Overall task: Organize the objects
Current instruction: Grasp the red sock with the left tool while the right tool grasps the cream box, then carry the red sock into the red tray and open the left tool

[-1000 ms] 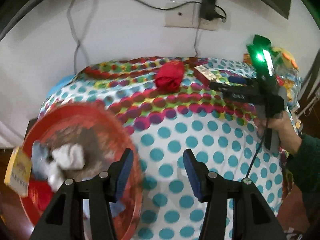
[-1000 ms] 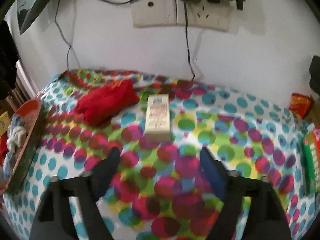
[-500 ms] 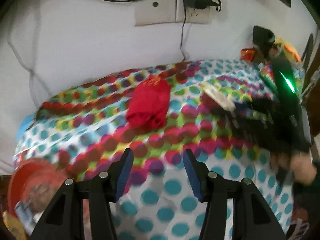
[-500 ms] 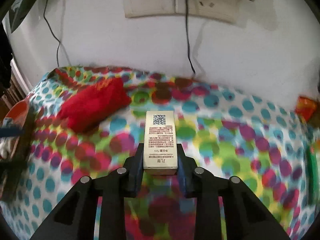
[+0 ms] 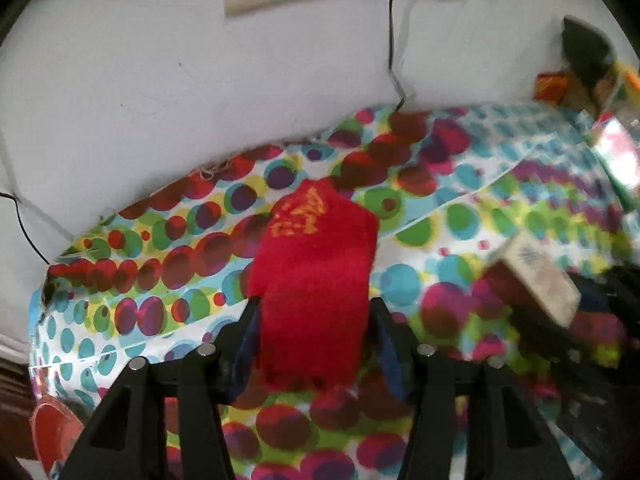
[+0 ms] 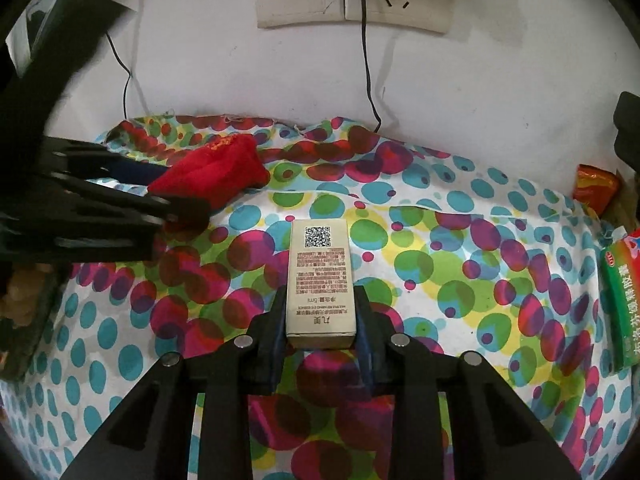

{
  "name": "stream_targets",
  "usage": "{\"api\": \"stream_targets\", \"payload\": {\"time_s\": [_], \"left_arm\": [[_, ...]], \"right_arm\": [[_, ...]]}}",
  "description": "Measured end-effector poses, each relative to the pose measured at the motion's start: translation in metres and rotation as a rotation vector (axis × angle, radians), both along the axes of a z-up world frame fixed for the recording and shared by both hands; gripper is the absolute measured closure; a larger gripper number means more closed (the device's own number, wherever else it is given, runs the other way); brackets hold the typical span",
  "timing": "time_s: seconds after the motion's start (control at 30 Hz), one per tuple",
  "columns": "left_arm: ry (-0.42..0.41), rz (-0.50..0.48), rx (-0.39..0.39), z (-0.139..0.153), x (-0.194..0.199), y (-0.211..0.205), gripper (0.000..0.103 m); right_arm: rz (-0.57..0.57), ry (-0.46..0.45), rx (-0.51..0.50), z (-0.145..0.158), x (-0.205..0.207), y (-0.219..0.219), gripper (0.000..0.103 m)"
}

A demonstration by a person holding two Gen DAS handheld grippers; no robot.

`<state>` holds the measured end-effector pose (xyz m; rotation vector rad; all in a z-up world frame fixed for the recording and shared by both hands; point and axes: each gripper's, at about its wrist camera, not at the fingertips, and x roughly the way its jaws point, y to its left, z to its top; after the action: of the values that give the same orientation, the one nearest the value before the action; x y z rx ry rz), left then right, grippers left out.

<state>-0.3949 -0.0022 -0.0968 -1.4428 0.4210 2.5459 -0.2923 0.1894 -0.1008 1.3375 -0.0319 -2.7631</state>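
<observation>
A red cloth pouch (image 5: pixel 316 280) with yellow print lies on the dotted tablecloth (image 5: pixel 120 312) near the wall. My left gripper (image 5: pixel 314 344) straddles its near end, and the jaws are opening with the pouch between them. In the right wrist view the pouch (image 6: pixel 216 172) sits at the far left with the left gripper (image 6: pixel 176 208) over it. A small beige box (image 6: pixel 322 276) with a QR code and red print lies lengthwise, and my right gripper (image 6: pixel 322 336) is shut on its near end. The left wrist view shows the same box (image 5: pixel 540 280), blurred, at the right.
Wall sockets (image 6: pixel 352 4) with hanging cables sit above the table's far edge. A green packet (image 6: pixel 624 300) and an orange packet (image 6: pixel 596 188) lie at the right edge. A red plate (image 5: pixel 52 432) peeks in at the bottom left of the left wrist view.
My left gripper swung away from the red plate, across the table, to the red pouch and now straddles it. My right gripper moved onto the box and shut on it.
</observation>
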Motion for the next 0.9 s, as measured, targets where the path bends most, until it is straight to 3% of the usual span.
{"api": "stream_targets", "payload": {"time_s": [0.13,0.2,0.27,0.9], "left_arm": [[0.022,0.05,0.059,-0.005,-0.001,-0.008,0.047],[0.015,0.086,0.077,-0.006,-0.001,-0.014,0.067],[0.016,0.1,0.066,-0.004,0.001,-0.018,0.071],[0.009,0.113,0.064,0.02,0.061,-0.04,0.072]], "right_arm": [[0.006,-0.001,0.011,-0.001,0.001,0.0,0.072],[0.007,-0.001,0.029,-0.001,0.0,-0.003,0.072],[0.01,-0.001,0.038,-0.002,-0.001,-0.004,0.071],[0.0,-0.001,0.057,-0.002,-0.011,-0.004,0.071]]}}
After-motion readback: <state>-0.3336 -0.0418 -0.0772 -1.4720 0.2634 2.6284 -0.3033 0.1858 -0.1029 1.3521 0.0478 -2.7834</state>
